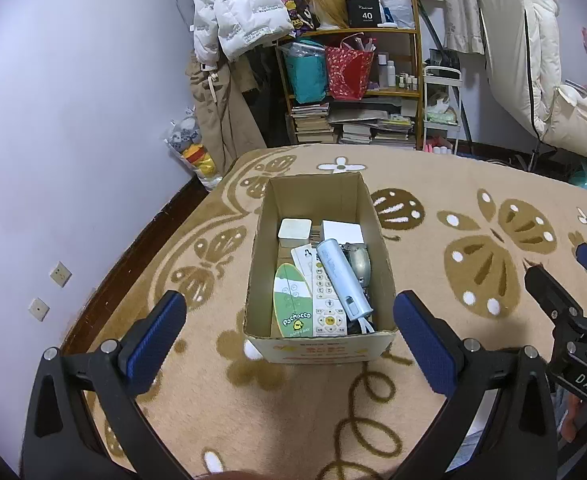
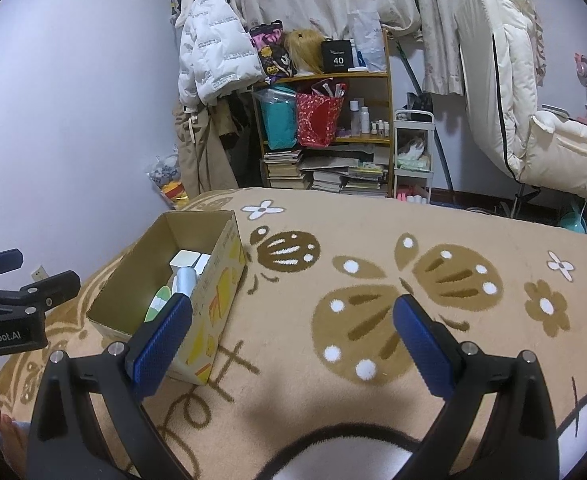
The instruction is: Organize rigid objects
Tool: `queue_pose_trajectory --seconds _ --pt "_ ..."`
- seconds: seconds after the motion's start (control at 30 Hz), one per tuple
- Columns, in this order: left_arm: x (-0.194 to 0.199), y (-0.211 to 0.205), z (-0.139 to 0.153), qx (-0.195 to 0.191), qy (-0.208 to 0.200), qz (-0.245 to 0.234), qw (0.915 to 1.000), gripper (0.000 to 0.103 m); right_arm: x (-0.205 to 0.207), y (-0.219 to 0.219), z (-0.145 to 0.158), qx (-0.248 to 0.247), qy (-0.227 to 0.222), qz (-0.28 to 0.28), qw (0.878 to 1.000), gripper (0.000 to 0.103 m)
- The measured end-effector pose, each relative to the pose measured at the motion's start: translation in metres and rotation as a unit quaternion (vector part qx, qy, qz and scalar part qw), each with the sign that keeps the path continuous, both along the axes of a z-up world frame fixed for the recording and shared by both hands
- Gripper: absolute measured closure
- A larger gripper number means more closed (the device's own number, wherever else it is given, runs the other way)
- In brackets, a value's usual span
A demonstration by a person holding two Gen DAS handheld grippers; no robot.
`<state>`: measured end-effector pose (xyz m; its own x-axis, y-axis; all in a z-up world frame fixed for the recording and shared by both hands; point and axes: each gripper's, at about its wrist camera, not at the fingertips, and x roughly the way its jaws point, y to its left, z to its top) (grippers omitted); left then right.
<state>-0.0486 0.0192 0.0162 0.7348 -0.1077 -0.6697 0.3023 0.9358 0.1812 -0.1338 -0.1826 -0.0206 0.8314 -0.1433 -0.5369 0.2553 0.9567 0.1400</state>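
Right hand-held gripper (image 2: 291, 336) gapes empty — cardboard box (image 2: 217, 300) just left.

"Pochacco" and "HAPPY DAY" on green oval card (image 1: 292, 305) in cardboard box (image 1: 317, 350). "40" on black box (image 1: 364, 11) atop shelf. "DAS" on right hand-held gripper (image 1: 585, 380). "GenRobot.AI" on left hand-held gripper (image 2: 1, 336). Box's front print unreadable.

My right finger (image 2: 161, 340) hides part of the box (image 2: 221, 280); its contents (image 2: 185, 268) are mostly behind its wall.

Both wrist views forward, sharing box (image 1: 320, 344), shelf (image 2: 325, 76).
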Motion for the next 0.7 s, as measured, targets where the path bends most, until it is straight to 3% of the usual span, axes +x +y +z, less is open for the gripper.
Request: queue_pose_trajectory --seconds 0.7 --pt "-0.0013 -0.0001 -0.0041 0.008 0.001 0.001 1.0000 0.001 0.0014 -0.0065 -0.0042 0.003 0.009 0.001 1.000 0.000"
